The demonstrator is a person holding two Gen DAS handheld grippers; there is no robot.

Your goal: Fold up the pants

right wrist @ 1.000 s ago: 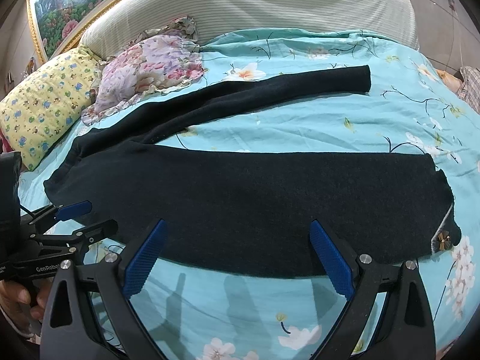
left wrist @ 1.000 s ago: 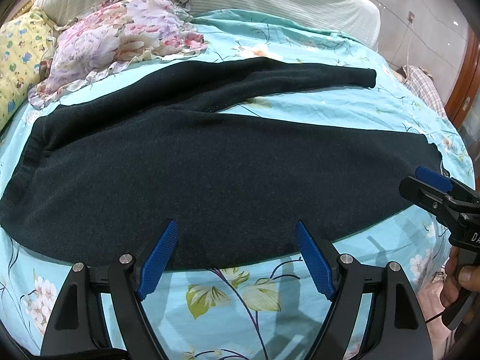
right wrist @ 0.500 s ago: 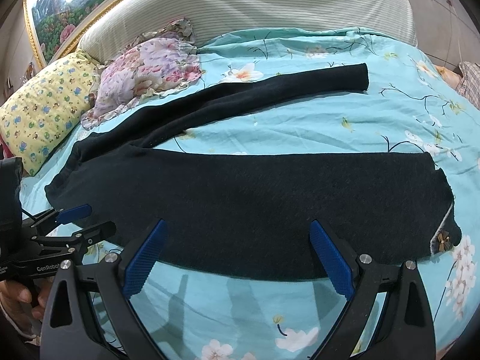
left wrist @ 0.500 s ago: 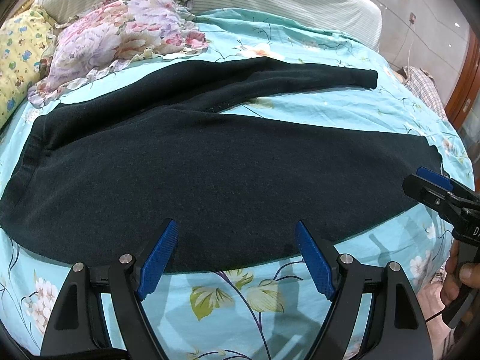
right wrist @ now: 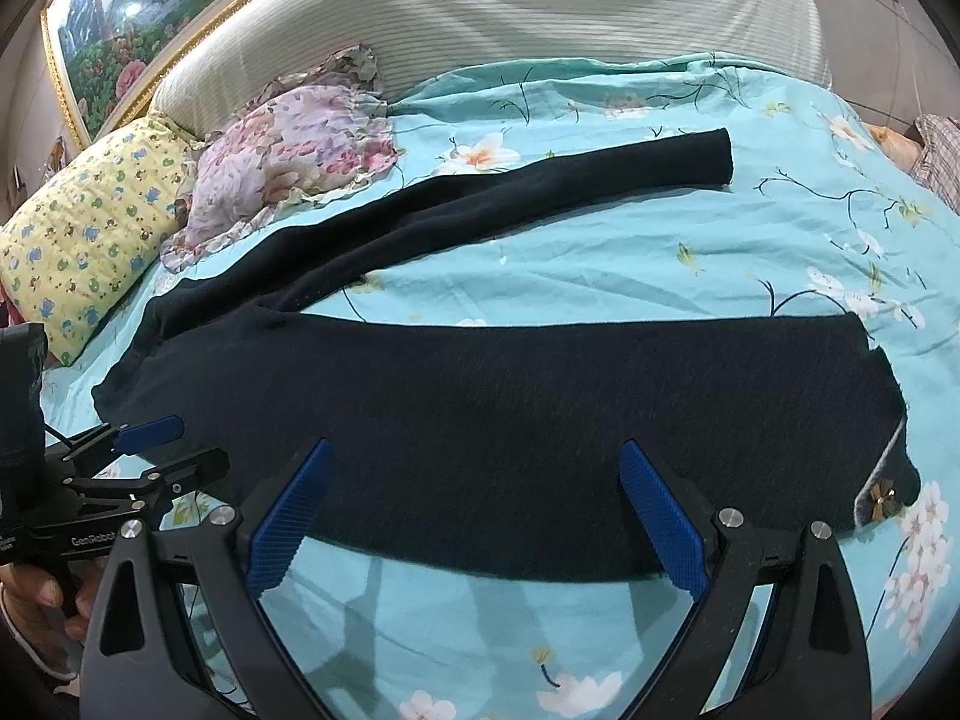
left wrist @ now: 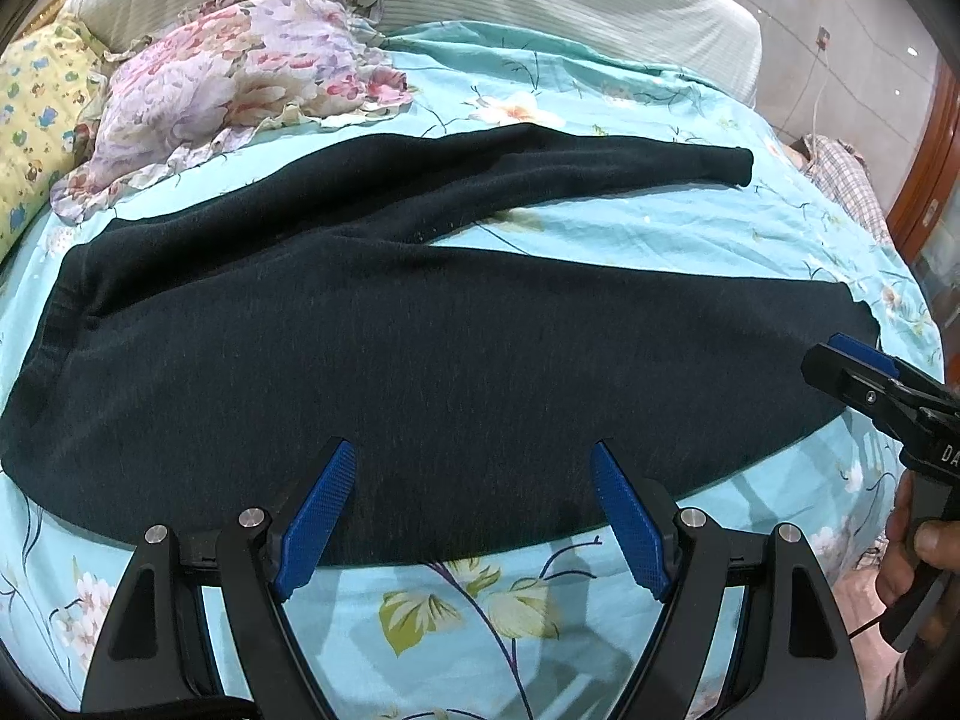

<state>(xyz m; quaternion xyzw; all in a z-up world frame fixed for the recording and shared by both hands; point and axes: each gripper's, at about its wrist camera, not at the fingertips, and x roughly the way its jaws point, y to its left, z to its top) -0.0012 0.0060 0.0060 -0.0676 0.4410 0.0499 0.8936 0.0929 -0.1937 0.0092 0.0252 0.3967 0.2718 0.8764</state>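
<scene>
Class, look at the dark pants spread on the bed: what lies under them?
The dark pants lie on the turquoise floral bedsheet, which shows all round them and between the two legs. Whatever is directly beneath the fabric is covered, so nothing more can be told.

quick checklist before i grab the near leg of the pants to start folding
1. Left gripper open and holding nothing: ok, blue pads wide apart.
2. Right gripper open and holding nothing: ok.
3. Pants spread flat on the bed cover: ok, both legs laid out in a V, light creases near the crotch.
4. Grippers lined up with the near leg's front edge: ok, both hover just short of it, neither touching cloth.
5. Landing zone on the far leg clear: ok; the floral pillow sits just beyond the waist end.
6. Small ornament at the near hem clear of the grip points: ok.
</scene>
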